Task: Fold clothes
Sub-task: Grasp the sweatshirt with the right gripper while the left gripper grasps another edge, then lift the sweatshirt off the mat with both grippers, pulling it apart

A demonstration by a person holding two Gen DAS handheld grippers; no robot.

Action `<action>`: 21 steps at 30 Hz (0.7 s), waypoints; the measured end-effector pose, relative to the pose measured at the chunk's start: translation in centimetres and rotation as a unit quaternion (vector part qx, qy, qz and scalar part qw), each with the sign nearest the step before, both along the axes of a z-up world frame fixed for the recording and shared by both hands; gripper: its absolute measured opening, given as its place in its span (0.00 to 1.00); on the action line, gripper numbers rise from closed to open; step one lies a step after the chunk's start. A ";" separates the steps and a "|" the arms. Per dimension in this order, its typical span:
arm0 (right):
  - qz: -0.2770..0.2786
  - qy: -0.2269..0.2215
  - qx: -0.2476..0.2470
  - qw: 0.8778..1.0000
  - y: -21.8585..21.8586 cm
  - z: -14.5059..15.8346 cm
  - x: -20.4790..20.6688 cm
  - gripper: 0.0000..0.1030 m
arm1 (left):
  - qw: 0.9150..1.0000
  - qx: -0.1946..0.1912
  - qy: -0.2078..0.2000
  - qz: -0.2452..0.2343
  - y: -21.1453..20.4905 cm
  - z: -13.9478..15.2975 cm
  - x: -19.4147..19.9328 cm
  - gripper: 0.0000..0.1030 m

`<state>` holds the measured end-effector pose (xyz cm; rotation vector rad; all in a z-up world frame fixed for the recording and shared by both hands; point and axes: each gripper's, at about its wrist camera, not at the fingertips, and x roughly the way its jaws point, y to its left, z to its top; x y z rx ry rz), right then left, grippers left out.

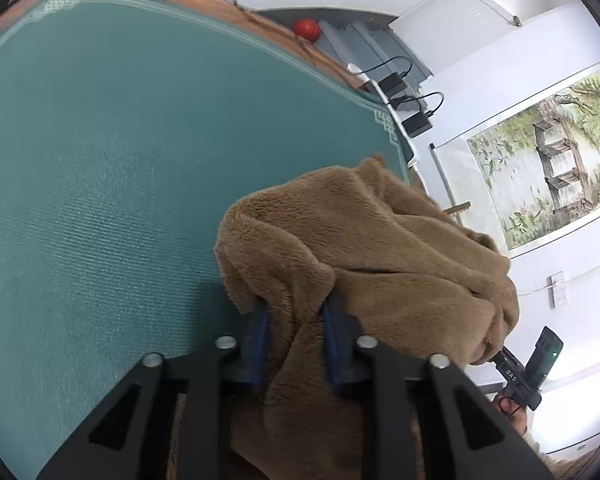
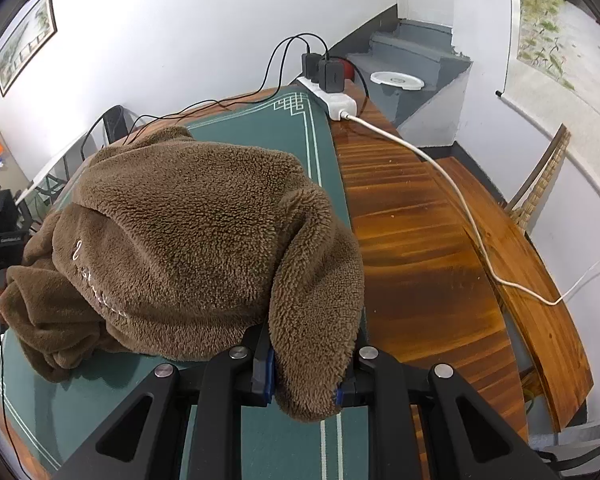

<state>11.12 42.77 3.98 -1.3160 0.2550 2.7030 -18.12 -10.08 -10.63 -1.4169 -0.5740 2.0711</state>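
A brown fleece garment (image 1: 372,248) hangs bunched above the green table mat (image 1: 100,160). My left gripper (image 1: 296,332) is shut on a fold of it, with fabric between the blue pads and draping down over the jaws. In the right wrist view the same garment (image 2: 188,232), with pale stitched lettering, lies heaped on the mat (image 2: 272,136). My right gripper (image 2: 306,376) is shut on a thick sleeve-like fold at its near right edge. The right gripper also shows in the left wrist view (image 1: 496,354), gripping the garment's far end. The left gripper's body (image 2: 0,236) shows at the left edge.
A white power strip (image 2: 332,96) with black chargers and cables sits at the mat's far corner. A white cord (image 2: 440,168) runs across the bare wooden tabletop (image 2: 420,240) on the right. Grey stairs (image 2: 412,64), a red ball (image 1: 307,29) and a wall painting (image 1: 548,156) lie beyond.
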 end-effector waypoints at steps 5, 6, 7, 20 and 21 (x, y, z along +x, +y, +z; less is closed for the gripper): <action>-0.007 0.007 0.011 1.000 0.3 0.6 0.3 0.20 | 0.997 0.027 0.067 -0.027 1.1 4.8 4.7 0.19; -0.012 0.005 0.013 1.000 0.5 0.5 0.4 0.20 | 0.995 0.028 0.080 -0.044 1.5 5.7 5.8 0.19; -0.017 0.003 0.015 1.000 0.8 0.4 0.6 0.20 | 0.994 0.021 0.090 -0.065 2.1 6.3 6.9 0.19; -0.046 -0.038 0.016 0.998 2.4 -3.3 2.7 0.21 | 0.994 -0.067 0.083 0.014 -0.3 4.6 7.9 0.80; -0.051 -0.039 0.015 0.998 2.7 -3.4 2.9 0.21 | 0.995 -0.058 0.073 0.024 -0.9 4.3 7.2 0.81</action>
